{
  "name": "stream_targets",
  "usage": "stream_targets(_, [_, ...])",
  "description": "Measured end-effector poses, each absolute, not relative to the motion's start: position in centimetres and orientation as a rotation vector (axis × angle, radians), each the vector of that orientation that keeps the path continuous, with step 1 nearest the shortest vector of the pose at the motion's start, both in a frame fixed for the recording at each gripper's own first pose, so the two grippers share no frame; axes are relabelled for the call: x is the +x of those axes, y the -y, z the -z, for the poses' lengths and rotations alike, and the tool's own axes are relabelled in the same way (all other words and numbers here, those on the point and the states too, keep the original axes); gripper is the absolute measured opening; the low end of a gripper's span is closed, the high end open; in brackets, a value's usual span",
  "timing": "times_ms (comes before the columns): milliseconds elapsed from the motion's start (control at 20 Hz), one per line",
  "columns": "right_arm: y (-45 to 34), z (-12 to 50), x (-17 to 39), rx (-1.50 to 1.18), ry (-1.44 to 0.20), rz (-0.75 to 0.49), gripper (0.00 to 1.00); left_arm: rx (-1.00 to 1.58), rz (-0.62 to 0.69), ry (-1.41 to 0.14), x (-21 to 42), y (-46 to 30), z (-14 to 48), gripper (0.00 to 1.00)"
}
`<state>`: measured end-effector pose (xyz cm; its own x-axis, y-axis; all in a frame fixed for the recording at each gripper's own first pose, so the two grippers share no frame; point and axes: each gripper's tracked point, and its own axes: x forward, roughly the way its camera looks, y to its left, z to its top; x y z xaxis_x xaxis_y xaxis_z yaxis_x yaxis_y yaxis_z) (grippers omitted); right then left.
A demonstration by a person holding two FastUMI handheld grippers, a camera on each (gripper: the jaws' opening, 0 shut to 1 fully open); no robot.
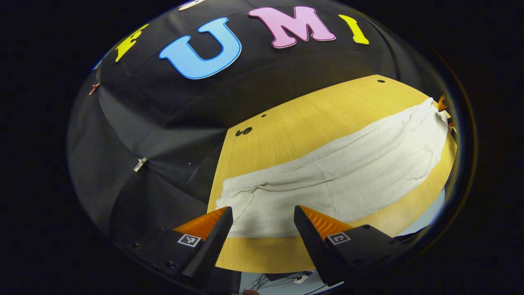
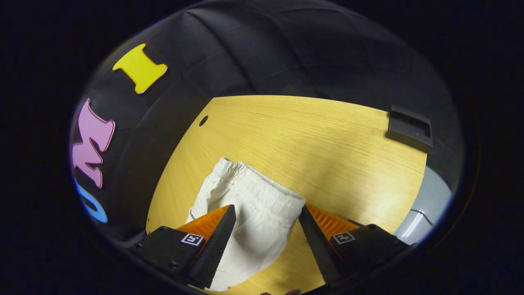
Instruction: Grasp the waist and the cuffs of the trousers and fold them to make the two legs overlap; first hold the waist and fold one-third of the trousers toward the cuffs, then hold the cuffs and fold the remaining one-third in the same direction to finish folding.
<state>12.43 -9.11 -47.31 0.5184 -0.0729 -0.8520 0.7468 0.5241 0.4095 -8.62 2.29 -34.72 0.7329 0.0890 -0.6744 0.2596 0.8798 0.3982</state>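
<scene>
On the yellow wooden tabletop (image 1: 294, 119) lie the white trousers (image 1: 327, 176), spread out long and flat, with one leg on top of the other. Seen from the left gripper view, the left gripper (image 1: 263, 217) hangs just above the cuff end, and its fingers (image 1: 213, 233) are wide apart with nothing between them. Far off at the waist end, a bit of the other gripper peeks in. Seen from the right gripper view, the right gripper (image 2: 267, 217) hangs over the stretchy waist (image 2: 262, 186). Its fingers (image 2: 217, 237) are wide apart too, one on each side of the cloth, not pinching it. A black block (image 2: 409, 128) sits at the far edge of the tabletop.
</scene>
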Motion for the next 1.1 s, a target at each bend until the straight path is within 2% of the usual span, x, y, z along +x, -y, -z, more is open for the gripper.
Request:
stream_targets(100, [9.6, 48.2, 12.6, 0.900, -0.901, 0.620, 0.95, 0.496, 0.091, -0.763, -9.0, -1.6, 34.9, 0.96])
stream_targets(200, [9.8, 48.8, 12.1, 0.857, -0.940, 0.636, 0.76, 0.493, 0.080, -0.776, -9.3, -0.8, 35.1, 0.96])
stream_targets(250, [9.9, 48.8, 12.1, 0.840, -0.958, 0.638, 0.52, 0.491, 0.071, -0.781, -9.4, -0.7, 35.2, 0.96])
stream_targets(300, [9.9, 49.0, 12.1, 0.828, -0.974, 0.636, 0.55, 0.486, 0.063, -0.788, -9.5, -0.4, 35.2, 0.96])
stream_targets(350, [9.9, 49.2, 12.1, 0.836, -0.976, 0.631, 0.53, 0.475, 0.051, -0.796, -9.6, -0.2, 35.4, 0.96])
stream_targets(400, [9.8, 49.3, 12.6, 0.868, -0.959, 0.634, 0.35, 0.463, 0.042, -0.803, -9.8, 0.0, 35.6, 0.96])
stream_targets(450, [9.6, 49.0, 12.7, 0.911, -0.941, 0.638, 0.31, 0.443, 0.034, -0.812, -10.0, 0.0, 35.8, 0.96])
stream_targets(500, [9.6, 49.5, 12.6, 0.937, -0.932, 0.639, 0.22, 0.412, 0.032, -0.827, -10.3, 0.1, 36.4, 0.96])
stream_targets(550, [9.6, 49.4, 12.8, 0.943, -0.921, 0.631, 0.17, 0.365, 0.033, -0.847, -10.8, 0.3, 36.9, 0.96])
stream_targets(650, [9.6, 48.7, 13.3, 0.940, -0.869, 0.599, 0.12, 0.262, 0.019, -0.876, -11.9, 0.1, 37.3, 0.96])
stream_targets(800, [9.2, 46.0, 14.1, 0.962, -0.737, 0.557, 0.12, 0.083, -0.036, -0.918, -13.1, -2.1, 39.1, 0.97])
stream_targets(1100, [6.6, 40.0, 14.8, 0.832, -0.598, 0.475, 0.12, -0.371, -0.160, -0.951, -11.7, -7.4, 42.5, 0.99])
